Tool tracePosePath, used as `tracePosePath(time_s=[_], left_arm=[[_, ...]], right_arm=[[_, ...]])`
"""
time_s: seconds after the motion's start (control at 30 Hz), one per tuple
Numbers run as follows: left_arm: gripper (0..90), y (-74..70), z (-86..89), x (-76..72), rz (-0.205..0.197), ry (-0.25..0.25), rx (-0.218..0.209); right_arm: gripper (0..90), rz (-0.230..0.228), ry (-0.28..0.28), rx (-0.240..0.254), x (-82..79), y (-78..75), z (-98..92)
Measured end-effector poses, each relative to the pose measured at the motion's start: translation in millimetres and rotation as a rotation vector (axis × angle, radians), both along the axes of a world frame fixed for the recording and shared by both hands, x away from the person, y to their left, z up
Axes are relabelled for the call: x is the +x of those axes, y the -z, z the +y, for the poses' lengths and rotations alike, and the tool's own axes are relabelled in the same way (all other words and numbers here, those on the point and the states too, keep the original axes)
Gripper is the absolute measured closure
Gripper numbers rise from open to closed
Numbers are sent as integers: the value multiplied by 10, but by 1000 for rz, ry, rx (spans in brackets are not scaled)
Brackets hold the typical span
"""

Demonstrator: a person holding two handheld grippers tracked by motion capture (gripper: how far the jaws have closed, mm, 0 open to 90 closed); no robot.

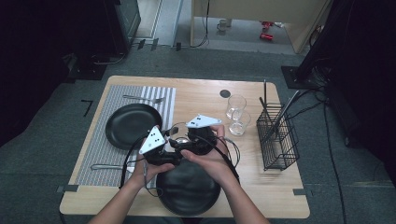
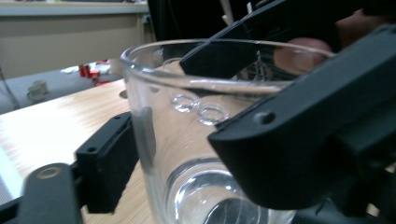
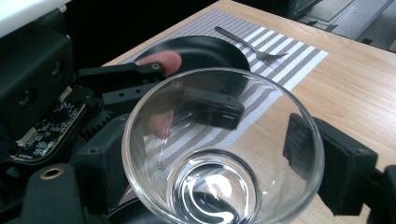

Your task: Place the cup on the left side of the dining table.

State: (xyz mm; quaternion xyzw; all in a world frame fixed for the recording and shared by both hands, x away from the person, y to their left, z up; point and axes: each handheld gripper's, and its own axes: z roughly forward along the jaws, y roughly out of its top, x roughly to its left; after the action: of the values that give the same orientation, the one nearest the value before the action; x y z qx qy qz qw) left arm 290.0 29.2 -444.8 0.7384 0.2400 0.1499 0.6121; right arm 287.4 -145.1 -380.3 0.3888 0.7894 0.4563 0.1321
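2 hand-held grippers, left [image 1: 173, 142] and right [image 1: 187, 139], both clamped on 1 clear glass [image 3: 219, 149] above the table [image 1: 196, 93]

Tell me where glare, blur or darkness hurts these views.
High view: room edges dark, table lit, handed-over glass tiny between grippers. Left gripper view: the glass close and soft, background blurred. Right gripper view: sharp, with bright reflections in the glass base.

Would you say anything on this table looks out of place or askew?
Mainly the glass: both grippers, left and right, bracket it in mid-air between the two black plates, away from the two glasses by the wire rack.
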Motion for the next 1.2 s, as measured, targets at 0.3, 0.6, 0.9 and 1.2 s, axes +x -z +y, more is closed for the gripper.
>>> tracePosePath(time_s=[0.3,0.6,0.9,1.2], left_arm=[[215,54,34,-13,-57,16,13],[216,94,123,5,-21,-1,2],[216,90,264,-14,-24,-24,-24],[216,130,454,-44,-11,-84,-54]], right_arm=[[184,8,-15,-13,-5,14,11],[140,-19,-29,35,-72,-82,-107],[68,-89,-5,131,-225,-178,-393],[68,-93,136,149,-316,-50,-800]])
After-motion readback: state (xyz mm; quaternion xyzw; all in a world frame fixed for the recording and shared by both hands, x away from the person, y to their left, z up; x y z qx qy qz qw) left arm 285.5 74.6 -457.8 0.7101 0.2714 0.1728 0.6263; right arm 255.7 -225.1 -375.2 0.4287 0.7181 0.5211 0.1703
